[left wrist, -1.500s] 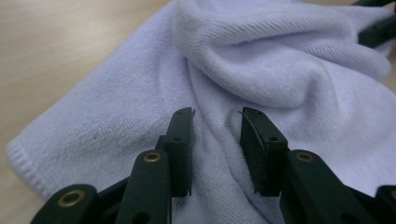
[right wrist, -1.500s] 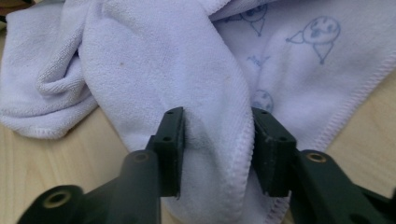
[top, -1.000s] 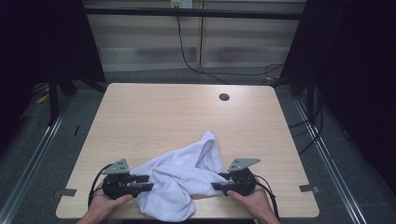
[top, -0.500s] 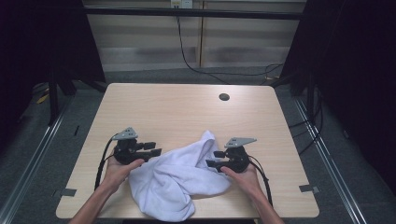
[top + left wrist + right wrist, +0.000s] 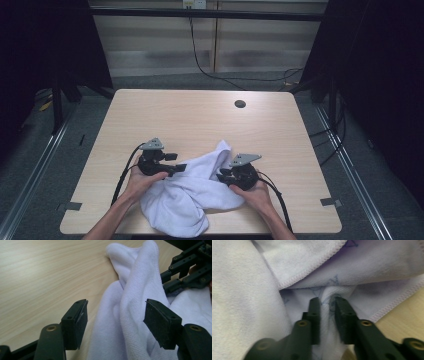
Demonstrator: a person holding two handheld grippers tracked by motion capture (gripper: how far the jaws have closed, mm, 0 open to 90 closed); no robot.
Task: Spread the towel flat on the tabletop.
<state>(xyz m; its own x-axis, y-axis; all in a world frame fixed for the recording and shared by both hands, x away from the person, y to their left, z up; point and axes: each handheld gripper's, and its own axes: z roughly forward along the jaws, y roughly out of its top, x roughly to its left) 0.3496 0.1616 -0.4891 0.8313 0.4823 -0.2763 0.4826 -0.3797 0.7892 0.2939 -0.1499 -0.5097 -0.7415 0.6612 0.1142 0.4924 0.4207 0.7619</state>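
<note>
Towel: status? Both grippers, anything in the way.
Left gripper open, jaws just widened, a towel fold between them, unpinched. Right gripper just closed, pinching a towel fold. Towel bunched at the table's near edge. Nothing in the way.

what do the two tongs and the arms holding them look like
Both the left tongs and the right tongs are black, each topped by a grey three-cornered plate and trailing a black cable. Their jaws are flat black bars with brass-coloured rivets and dark pads. The forearms are bare, no sleeves.

Both forearms reach in low. The left gripper (image 5: 181,167) points right, its 2 jaws just opened wide. The right gripper (image 5: 327,302) points left, jaws just closed, pinching.
</note>
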